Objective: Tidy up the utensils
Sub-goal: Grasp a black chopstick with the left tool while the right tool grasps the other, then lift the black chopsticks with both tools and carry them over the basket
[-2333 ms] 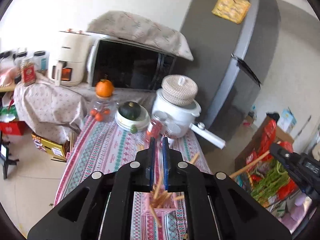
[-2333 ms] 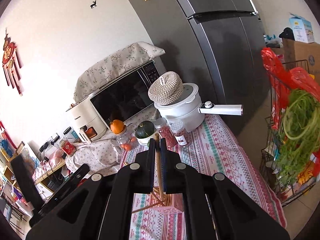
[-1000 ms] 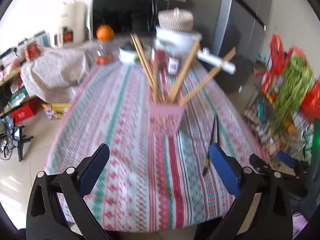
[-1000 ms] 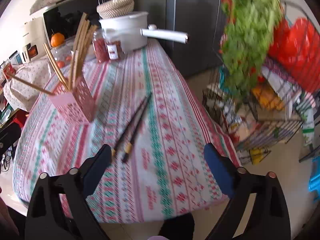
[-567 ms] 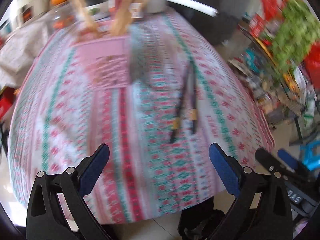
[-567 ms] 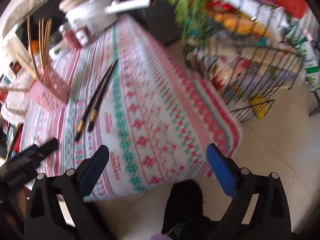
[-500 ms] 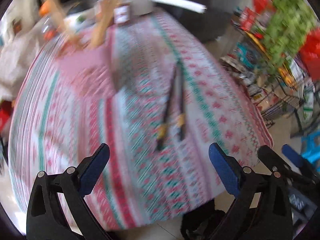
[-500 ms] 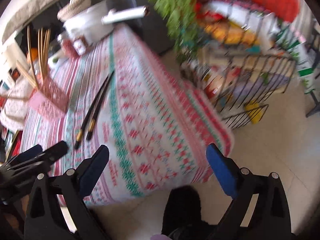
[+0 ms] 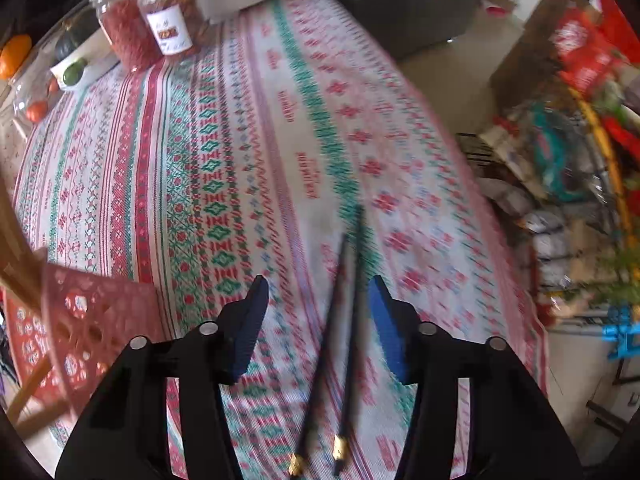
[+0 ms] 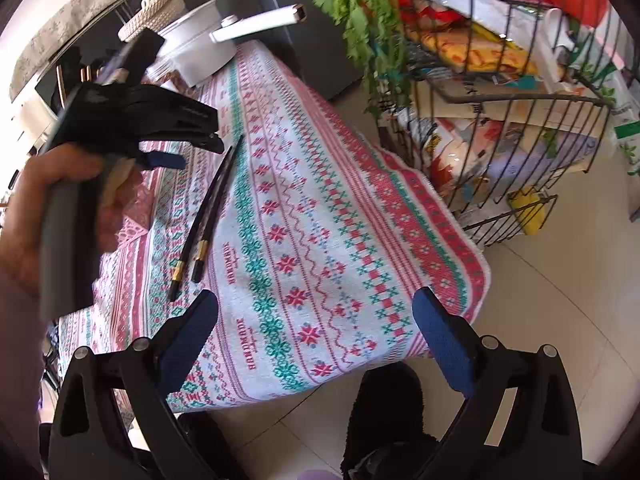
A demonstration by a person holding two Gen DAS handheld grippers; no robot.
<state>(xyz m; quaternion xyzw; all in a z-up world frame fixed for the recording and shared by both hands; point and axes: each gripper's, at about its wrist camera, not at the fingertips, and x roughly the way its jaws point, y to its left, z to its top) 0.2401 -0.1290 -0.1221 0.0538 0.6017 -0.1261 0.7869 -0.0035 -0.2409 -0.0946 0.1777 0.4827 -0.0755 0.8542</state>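
Left gripper (image 9: 318,300) now closing around black chopsticks (image 9: 340,320).

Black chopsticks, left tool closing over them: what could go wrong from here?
1. Both black chopsticks lie side by side between the left tool's pads, nearer the right pad; the closing jaws may catch only one, or shove both sideways.
2. They lie flat on the tablecloth, so the pads could pinch cloth.
3. The pink holder with wooden chopsticks sits close on the left; a swing after lifting could knock it.
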